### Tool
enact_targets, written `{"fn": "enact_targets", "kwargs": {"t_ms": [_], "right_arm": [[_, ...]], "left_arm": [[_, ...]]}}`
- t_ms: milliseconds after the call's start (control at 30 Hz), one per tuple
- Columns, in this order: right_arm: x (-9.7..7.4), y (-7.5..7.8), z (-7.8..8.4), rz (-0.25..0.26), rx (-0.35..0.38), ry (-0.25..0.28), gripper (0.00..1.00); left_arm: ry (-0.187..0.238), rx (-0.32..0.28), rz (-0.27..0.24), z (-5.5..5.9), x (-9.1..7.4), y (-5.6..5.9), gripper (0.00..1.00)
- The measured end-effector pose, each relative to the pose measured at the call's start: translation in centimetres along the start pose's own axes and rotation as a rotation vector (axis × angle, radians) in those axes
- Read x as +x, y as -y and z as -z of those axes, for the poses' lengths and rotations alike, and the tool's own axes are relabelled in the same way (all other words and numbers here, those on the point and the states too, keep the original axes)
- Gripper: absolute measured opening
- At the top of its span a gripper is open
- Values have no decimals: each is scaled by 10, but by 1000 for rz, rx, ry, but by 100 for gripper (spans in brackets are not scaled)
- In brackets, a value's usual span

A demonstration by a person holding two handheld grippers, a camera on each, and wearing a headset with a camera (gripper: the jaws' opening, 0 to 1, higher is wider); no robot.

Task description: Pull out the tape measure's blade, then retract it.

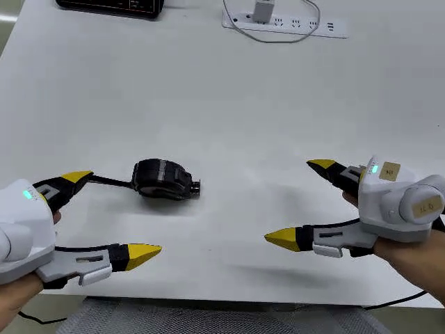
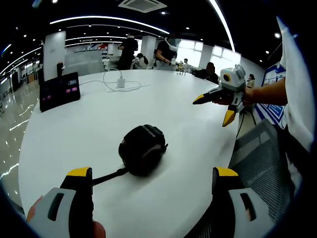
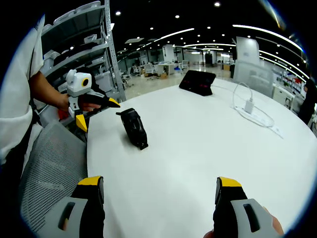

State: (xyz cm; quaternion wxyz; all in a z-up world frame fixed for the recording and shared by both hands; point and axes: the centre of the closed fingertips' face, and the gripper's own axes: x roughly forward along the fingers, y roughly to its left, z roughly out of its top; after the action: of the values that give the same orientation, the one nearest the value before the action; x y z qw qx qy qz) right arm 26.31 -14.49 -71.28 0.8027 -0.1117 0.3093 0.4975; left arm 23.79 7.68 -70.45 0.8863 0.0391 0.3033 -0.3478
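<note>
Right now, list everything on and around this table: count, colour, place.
tape measure: one, black, on the table left of centre, nearer the left gripper
strap: one, black, running from the tape measure toward the left gripper
power strip: one, white, far edge
charger: one, white, plugged into the power strip
dark device: one, black, far left edge
table: one, white
mesh chair: one, grey, at the near edge
left gripper: one, white with yellow tips, open, near left
right gripper: one, same colours, open, near right
</note>
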Motion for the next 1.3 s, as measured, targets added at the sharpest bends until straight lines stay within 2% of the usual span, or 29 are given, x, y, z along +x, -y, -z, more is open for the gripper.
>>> {"fn": "enact_targets", "kwargs": {"t_ms": [600, 1033, 1300], "right_arm": [[-15, -6, 17, 25, 11, -14, 99], [-29, -4, 27, 52, 15, -17, 99], [-27, -3, 28, 49, 15, -22, 99]], "left_arm": [[-14, 6, 6, 10, -8, 1, 99], [-13, 3, 7, 12, -10, 0, 99], [-13, 7, 9, 11, -10, 1, 99]]}}
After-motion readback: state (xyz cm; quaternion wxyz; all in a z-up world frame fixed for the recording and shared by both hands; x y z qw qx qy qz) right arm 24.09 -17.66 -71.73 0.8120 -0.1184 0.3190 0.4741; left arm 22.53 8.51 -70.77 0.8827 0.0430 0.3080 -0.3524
